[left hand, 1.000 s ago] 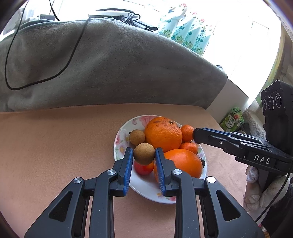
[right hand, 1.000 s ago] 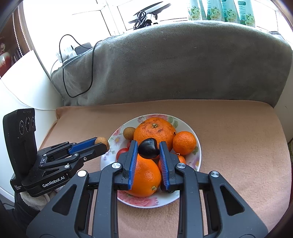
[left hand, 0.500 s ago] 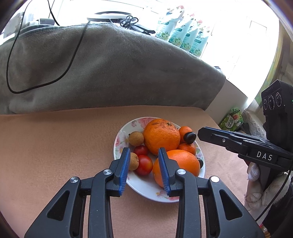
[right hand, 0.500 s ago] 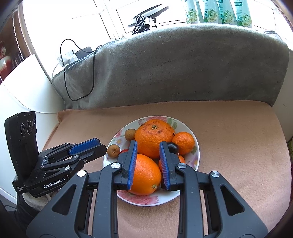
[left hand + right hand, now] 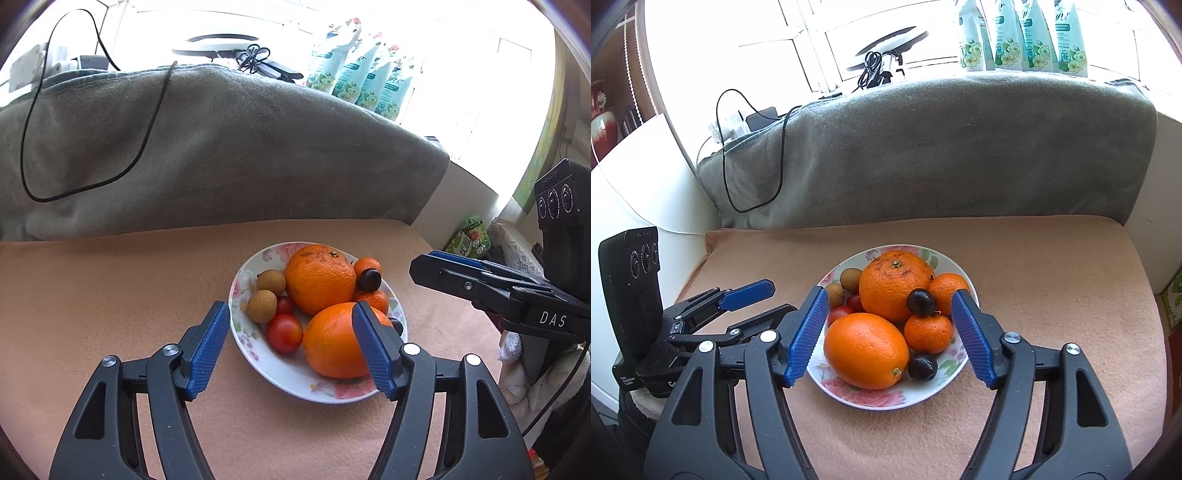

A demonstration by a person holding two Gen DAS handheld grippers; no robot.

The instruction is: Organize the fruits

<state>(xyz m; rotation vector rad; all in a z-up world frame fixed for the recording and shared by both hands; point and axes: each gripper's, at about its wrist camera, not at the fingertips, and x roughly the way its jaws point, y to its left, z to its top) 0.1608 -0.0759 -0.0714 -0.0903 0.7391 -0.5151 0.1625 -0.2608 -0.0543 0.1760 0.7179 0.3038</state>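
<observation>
A flowered plate (image 5: pixel 242 291) (image 5: pixel 945 258) on the peach cloth holds all the fruit. On it lie two large oranges (image 5: pixel 319 278) (image 5: pixel 866 350), small mandarins (image 5: pixel 928 332), two brown longans (image 5: pixel 261 305), cherry tomatoes (image 5: pixel 284 333) and two dark grapes (image 5: pixel 920 302) (image 5: pixel 922 366). My left gripper (image 5: pixel 290 308) hovers over the plate's near left side. Its jaws are opening and touch no fruit. My right gripper (image 5: pixel 891 293) hovers over the plate's near edge. Its jaws are opening too, and the pads stay clear of the fruit between them.
A grey blanket (image 5: pixel 221 147) with a black cable (image 5: pixel 147 122) draped over it rises behind the cloth. Several teal pouches (image 5: pixel 1023 37) stand on the windowsill. A white wall (image 5: pixel 639 184) borders the left edge and a green packet (image 5: pixel 471 236) lies off the right edge.
The left gripper let go of a longan, which now lies on the plate's left side. The right gripper released a dark grape beside the big orange. Both jaws spread wide.
</observation>
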